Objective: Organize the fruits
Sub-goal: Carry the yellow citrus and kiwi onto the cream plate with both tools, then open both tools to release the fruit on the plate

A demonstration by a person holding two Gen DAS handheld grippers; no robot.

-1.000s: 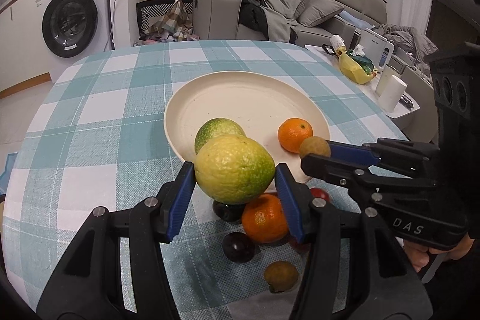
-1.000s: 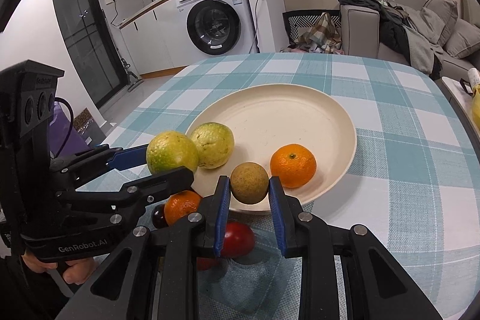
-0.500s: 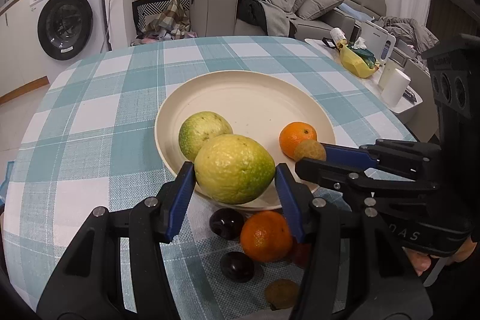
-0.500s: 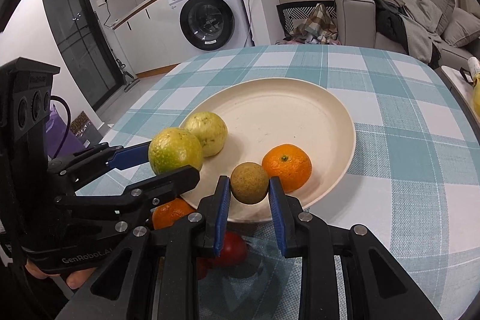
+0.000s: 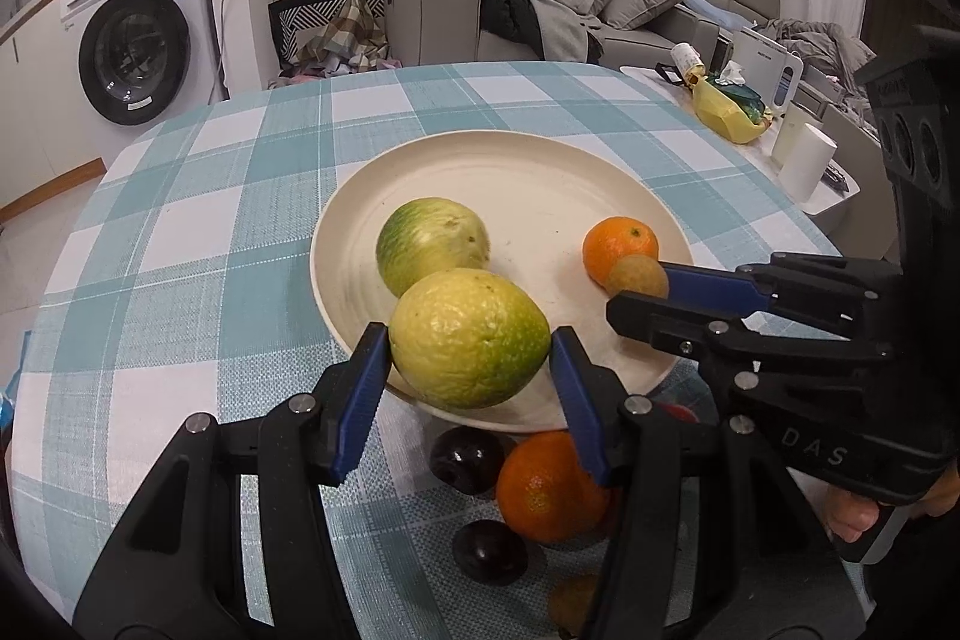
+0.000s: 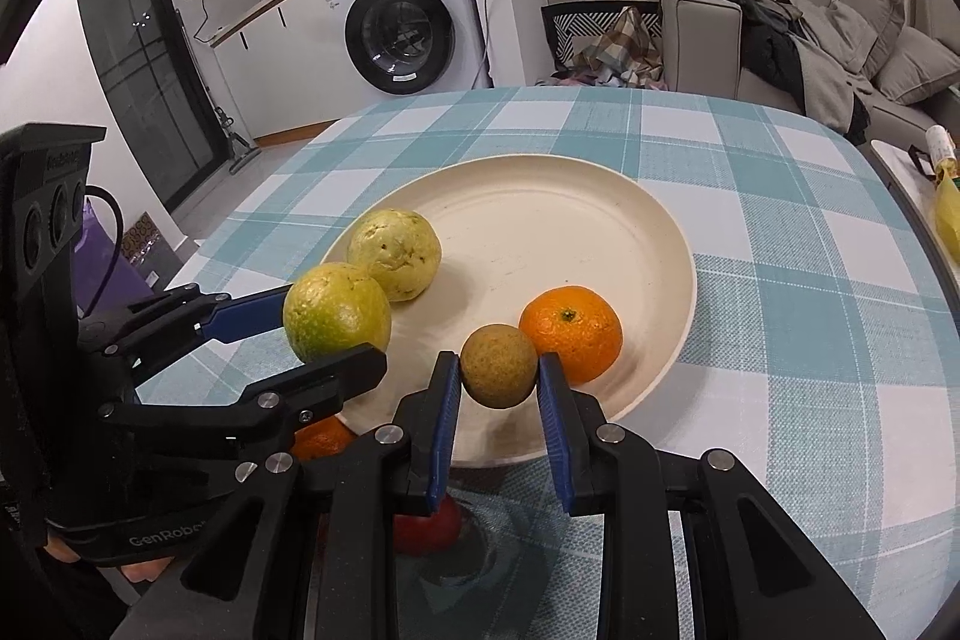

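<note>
Grippers clamp fruit over the plate (image 6: pixel 672 244): left gripper (image 5: pixel 468 370) a green-yellow citrus (image 5: pixel 469 337), right gripper (image 6: pixel 498 388) a small brown fruit (image 6: pixel 498 365)

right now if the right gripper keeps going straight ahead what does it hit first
Probably the orange on the plate: it sits just beyond the small brown fruit the right gripper holds, slightly right of centre. Depth is unclear.

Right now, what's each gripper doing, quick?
Left gripper: closed on the yellow-green citrus fruit.
Right gripper: closed on the small brownish-green fruit.
</note>
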